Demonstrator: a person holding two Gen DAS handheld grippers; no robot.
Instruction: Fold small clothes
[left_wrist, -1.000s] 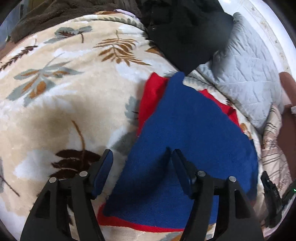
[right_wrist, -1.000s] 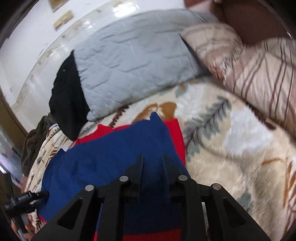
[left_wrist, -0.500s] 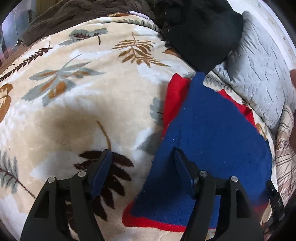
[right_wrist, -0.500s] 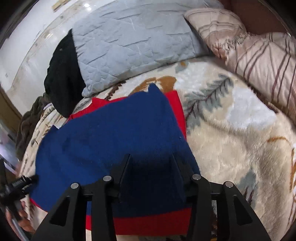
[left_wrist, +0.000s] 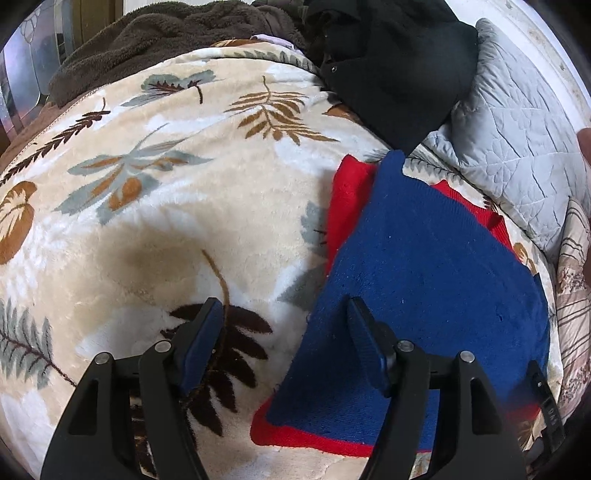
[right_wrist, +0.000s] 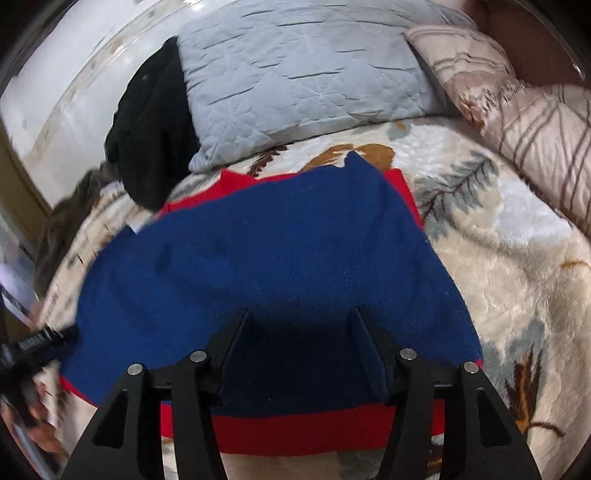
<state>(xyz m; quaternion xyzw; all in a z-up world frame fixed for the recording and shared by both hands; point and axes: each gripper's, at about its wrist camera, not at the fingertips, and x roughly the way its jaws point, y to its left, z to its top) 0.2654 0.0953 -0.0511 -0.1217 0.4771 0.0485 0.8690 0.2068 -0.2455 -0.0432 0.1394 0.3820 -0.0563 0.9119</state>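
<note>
A small blue garment with red trim (left_wrist: 424, 277) (right_wrist: 277, 258) lies folded flat on the leaf-patterned blanket (left_wrist: 147, 221). My left gripper (left_wrist: 284, 314) hovers open over the garment's left edge; one finger is above the blanket, the other above the blue cloth, nothing between them. My right gripper (right_wrist: 299, 321) is above the garment's near part; its jaws are opening and no cloth is pinched between them. The other gripper's tip (right_wrist: 40, 341) shows at the left edge of the right wrist view.
A grey quilted pillow (right_wrist: 295, 74) and a black garment (left_wrist: 388, 74) lie beyond the blue one. A striped pillow (right_wrist: 535, 122) is at the right. A brown blanket (left_wrist: 166, 44) is heaped at the far side. The white wall (right_wrist: 55, 92) is behind.
My right gripper's jaws went from nearly shut to spread apart, and it drew back toward the garment's near edge. The left gripper shifted slightly left, staying open.
</note>
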